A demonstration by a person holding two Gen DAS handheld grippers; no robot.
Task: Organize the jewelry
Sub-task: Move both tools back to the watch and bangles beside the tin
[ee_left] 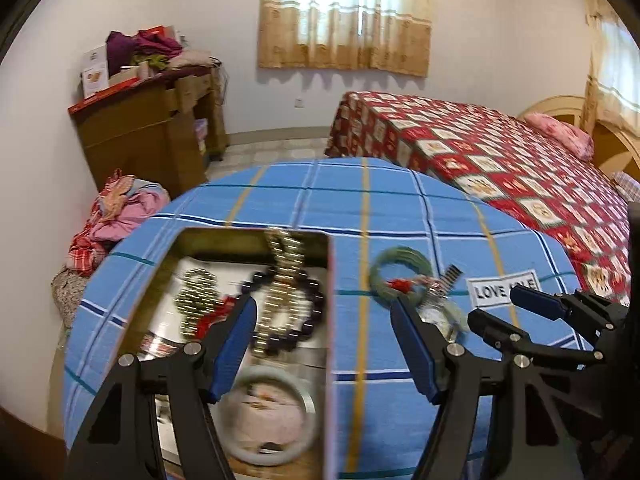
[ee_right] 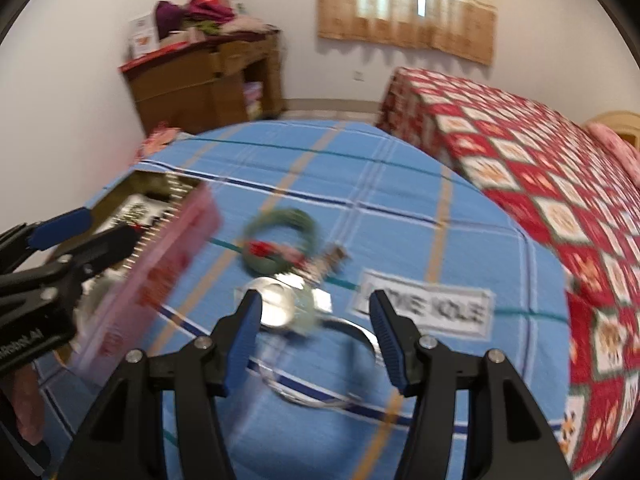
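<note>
An open tin box (ee_left: 330,280) on the blue plaid cloth holds a gold chain (ee_left: 280,276), a dark bead bracelet (ee_left: 314,300) and a pale bangle (ee_left: 276,416). My left gripper (ee_left: 324,304) hangs open above the box's right wall, with nothing between its fingers. To the right on the cloth lie a green bangle with red thread (ee_right: 280,240), a round silver piece (ee_right: 276,306) and a silver bangle (ee_right: 366,334). My right gripper (ee_right: 315,300) stands open just above those silver pieces, gripping nothing. Each view shows the other gripper at its edge.
The round table (ee_left: 280,200) ends close behind the box and at the left. A bed with a red patterned quilt (ee_left: 500,168) stands to the right. Behind are a wooden cabinet (ee_left: 152,132) piled with clothes and a heap of fabric (ee_left: 116,216). A white label (ee_left: 500,288) is on the cloth.
</note>
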